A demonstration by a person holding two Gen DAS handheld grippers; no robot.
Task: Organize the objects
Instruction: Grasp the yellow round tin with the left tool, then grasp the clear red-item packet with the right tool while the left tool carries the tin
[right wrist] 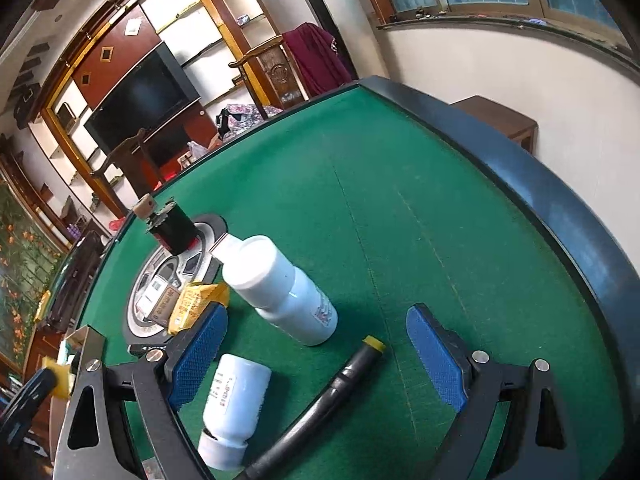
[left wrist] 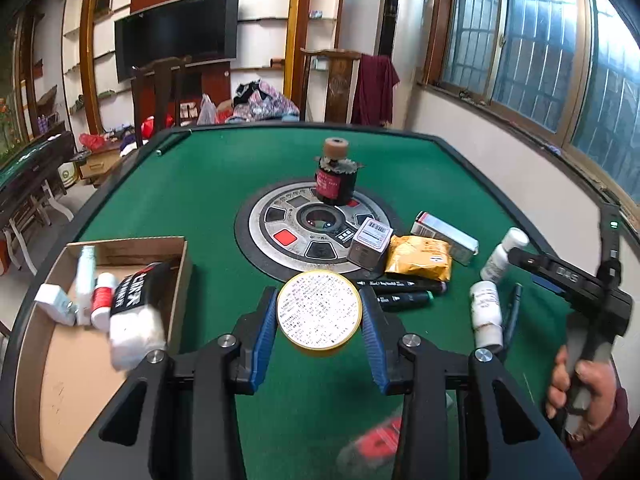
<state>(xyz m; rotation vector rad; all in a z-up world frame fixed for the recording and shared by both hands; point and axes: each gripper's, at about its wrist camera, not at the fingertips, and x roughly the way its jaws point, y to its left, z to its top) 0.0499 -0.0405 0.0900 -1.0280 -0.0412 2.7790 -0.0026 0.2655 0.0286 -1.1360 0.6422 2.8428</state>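
My left gripper is shut on a round yellow tin with a white printed lid and holds it above the green table. A cardboard box at the left holds a black-and-white pack, a red-labelled bottle and white items. My right gripper is open over the table. Two white bottles and a black pen with a yellow tip lie between and under its fingers. The right gripper also shows in the left wrist view.
A dark jar with a cork top stands on the round centre panel. A grey carton, a yellow pouch, a long box and two black markers lie right of centre. A red object sits blurred below the left gripper.
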